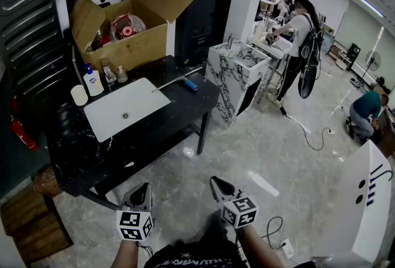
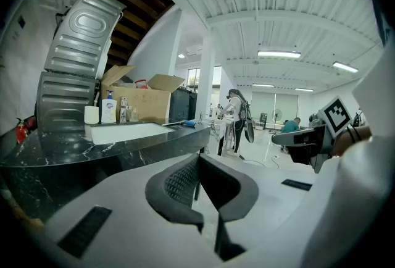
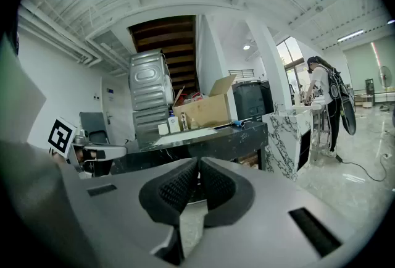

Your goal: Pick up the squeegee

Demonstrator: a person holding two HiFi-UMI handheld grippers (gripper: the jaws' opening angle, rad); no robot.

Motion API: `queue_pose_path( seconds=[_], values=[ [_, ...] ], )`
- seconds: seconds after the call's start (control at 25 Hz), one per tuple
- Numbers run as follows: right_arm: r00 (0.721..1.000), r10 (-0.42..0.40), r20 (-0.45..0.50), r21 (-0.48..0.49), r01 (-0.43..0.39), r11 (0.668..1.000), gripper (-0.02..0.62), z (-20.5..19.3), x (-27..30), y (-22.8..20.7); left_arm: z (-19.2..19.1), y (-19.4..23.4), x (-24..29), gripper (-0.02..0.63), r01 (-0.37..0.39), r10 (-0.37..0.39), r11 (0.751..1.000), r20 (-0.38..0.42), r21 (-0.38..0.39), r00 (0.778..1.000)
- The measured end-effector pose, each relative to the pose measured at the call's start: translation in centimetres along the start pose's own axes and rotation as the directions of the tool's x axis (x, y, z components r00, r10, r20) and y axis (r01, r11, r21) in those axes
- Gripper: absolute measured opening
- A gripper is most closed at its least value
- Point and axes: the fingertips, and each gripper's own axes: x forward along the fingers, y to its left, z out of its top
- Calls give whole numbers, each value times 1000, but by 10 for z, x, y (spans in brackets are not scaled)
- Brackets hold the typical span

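Black tabletop (image 1: 80, 149) carries the squeegee (image 1: 179, 82) at two o'clock of the sink (image 1: 139, 106), near the edge. It looks light, stiff and slim, and the blue handle suits a grip. Left gripper (image 1: 141, 194) and right gripper (image 1: 220, 187) hang over open floor.

Left gripper view: fingers (image 2: 176, 183) pressed together, empty.

Right gripper view: fingers (image 3: 173, 189) likewise.
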Motion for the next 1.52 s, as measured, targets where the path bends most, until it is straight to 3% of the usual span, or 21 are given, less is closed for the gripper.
queue_pose_path(
  seconds=[0.16,0.92,1.16,1.52],
  values=[
    [1000,-3,-3,-7,3,1000,49,-1,4,5,3,4,0,20,3,-3,1000,5,21,1000],
    [999,-15,-42,0,15,1000,49,-10,23,6,-13,28,3,20,-7,6,999,-31,-34,1000],
    [999,-4,-48,20,5,1000,49,-5,50,-18,-7,38,30,20,-27,25,999,-38,-41,999],
    [997,64,-42,31,-62,998,49,31,145,-75,23,74,112,20,-112,110,993,-40,-48,993]
  ],
)
